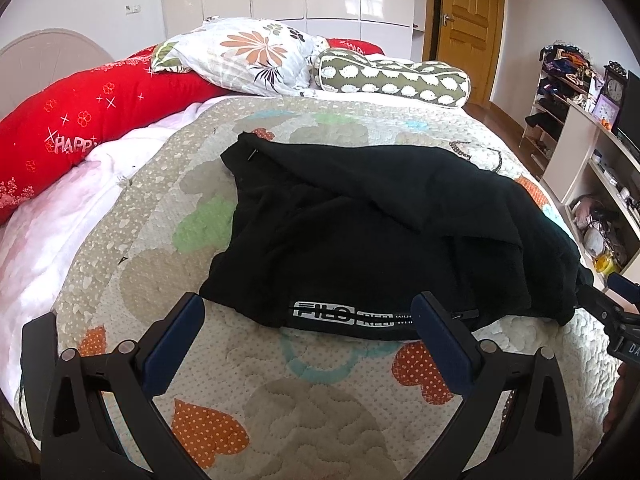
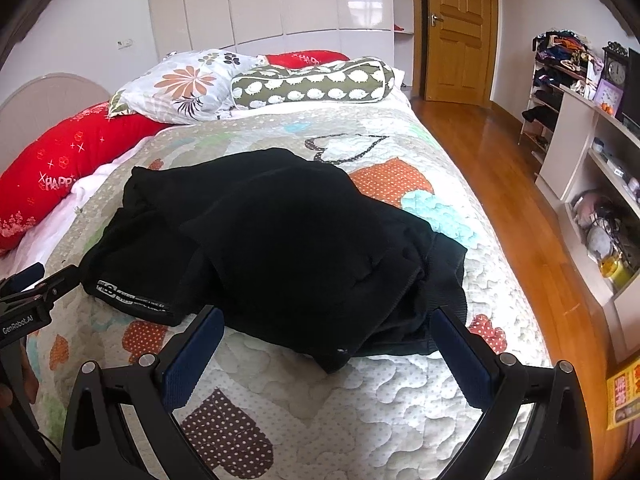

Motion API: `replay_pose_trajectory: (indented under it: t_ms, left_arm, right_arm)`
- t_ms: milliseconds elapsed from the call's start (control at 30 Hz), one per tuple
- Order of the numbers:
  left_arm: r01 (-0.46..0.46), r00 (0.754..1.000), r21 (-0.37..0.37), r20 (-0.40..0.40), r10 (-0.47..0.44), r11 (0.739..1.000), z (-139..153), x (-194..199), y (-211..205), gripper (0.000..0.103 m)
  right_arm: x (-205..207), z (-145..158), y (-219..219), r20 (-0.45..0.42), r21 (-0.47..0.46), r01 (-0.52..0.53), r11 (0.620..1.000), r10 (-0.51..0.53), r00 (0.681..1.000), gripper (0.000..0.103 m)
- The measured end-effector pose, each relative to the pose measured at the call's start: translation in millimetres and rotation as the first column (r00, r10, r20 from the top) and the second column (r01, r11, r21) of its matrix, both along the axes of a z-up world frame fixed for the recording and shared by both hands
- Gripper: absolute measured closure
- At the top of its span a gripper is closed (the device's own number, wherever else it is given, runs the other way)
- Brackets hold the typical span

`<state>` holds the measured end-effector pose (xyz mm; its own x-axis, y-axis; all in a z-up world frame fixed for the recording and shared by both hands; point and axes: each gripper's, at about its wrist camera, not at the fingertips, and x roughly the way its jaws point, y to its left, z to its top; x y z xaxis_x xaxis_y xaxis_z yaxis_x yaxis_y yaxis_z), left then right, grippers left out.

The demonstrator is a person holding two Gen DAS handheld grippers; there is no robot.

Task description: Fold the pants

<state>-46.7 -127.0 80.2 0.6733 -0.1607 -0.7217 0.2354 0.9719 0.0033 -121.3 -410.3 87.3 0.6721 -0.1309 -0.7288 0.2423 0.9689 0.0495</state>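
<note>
Black pants [image 1: 360, 224] lie in a loose folded heap on the quilted bedspread [image 1: 312, 396], a white printed label along their near left hem. In the right wrist view the same pants [image 2: 288, 232] fill the middle of the bed. My left gripper [image 1: 310, 308] is open just in front of the near hem, nothing between its blue pads [image 1: 172, 344]. My right gripper [image 2: 324, 320] is also open, its fingers [image 2: 460, 352] straddling the near edge of the heap without closing on it. Each gripper shows at the other view's side edge.
A red bolster [image 1: 80, 128], a floral pillow [image 1: 248, 52] and a green patterned bolster [image 1: 396, 78] lie at the head of the bed. Wooden floor [image 2: 500, 184], shelving [image 2: 600, 184] and a wooden door [image 2: 460, 28] are to the right. A white sheet [image 1: 48, 232] shows at left.
</note>
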Motion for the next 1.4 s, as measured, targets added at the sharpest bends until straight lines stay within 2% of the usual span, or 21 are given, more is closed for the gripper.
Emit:
replay_pose_trajectory:
  t_ms: [233, 333, 533, 633, 733, 767, 800, 833, 933, 1033, 1133, 1200, 1300, 1400]
  left_arm:
    - [-0.021, 0.998, -0.041, -0.055, 0.019, 0.999, -14, 5, 19, 0.0]
    - [-0.063, 0.995, -0.06, -0.086, 0.058, 0.996, -24, 12, 33, 0.0]
    - [-0.154, 0.98, -0.106, -0.145, 0.138, 0.982, -41, 31, 50, 0.0]
    - [-0.168, 0.974, -0.133, -0.172, 0.144, 0.977, -46, 39, 51, 0.0]
    - [-0.177, 0.97, -0.146, -0.193, 0.147, 0.973, -51, 46, 49, 0.0]
    - [-0.172, 0.968, -0.143, -0.21, 0.14, 0.975, -54, 50, 45, 0.0]
    - [-0.167, 0.966, -0.142, -0.222, 0.133, 0.976, -56, 52, 43, 0.0]
    - [-0.162, 0.966, -0.14, -0.225, 0.128, 0.977, -57, 53, 41, 0.0]
    - [-0.147, 0.97, -0.141, -0.214, 0.114, 0.979, -55, 56, 36, 0.0]
    - [-0.134, 0.971, -0.131, -0.214, 0.103, 0.982, -53, 59, 31, 0.0]
    - [-0.135, 0.972, -0.131, -0.21, 0.105, 0.982, -53, 61, 31, 0.0]
    - [-0.142, 0.97, -0.135, -0.214, 0.111, 0.981, -55, 63, 33, 0.0]
    - [-0.146, 0.97, -0.136, -0.214, 0.115, 0.98, -58, 67, 33, 0.0]
    - [-0.149, 0.969, -0.118, -0.215, 0.121, 0.982, -61, 72, 29, 0.0]
  right_arm:
    - [-8, -6, -27, -0.019, -0.006, 0.055, 0.998, -0.055, 0.998, 0.0]
    - [-11, -9, -49, -0.011, 0.036, 0.1, 0.994, -0.099, 0.995, 0.0]
    - [4, -17, -73, 0.004, 0.106, 0.104, 0.989, -0.105, 0.994, 0.001]
    - [20, -27, -77, -0.027, 0.152, 0.074, 0.986, -0.071, 0.997, 0.009]
    - [33, -42, -74, -0.054, 0.167, 0.04, 0.985, -0.031, 0.998, 0.034]
    - [37, -44, -71, -0.057, 0.155, 0.029, 0.988, -0.021, 0.998, 0.051]
    - [39, -44, -68, -0.051, 0.132, 0.011, 0.991, -0.004, 0.999, 0.08]
    - [41, -41, -68, -0.037, 0.124, -0.008, 0.992, 0.013, 0.999, 0.093]
    - [47, -23, -82, 0.031, 0.196, -0.038, 0.98, 0.032, 0.999, 0.092]
    - [62, -2, -87, 0.061, 0.118, -0.039, 0.992, 0.032, 0.998, 0.092]
    - [72, 20, -102, 0.118, 0.132, -0.023, 0.991, 0.008, 0.993, 0.092]
    - [77, 27, -113, 0.116, 0.173, -0.031, 0.984, 0.011, 0.993, 0.092]
    - [81, 32, -125, 0.103, 0.095, 0.015, 0.995, -0.025, 0.994, 0.092]
    - [89, 29, -141, 0.091, 0.076, 0.055, 0.996, -0.062, 0.994, 0.092]
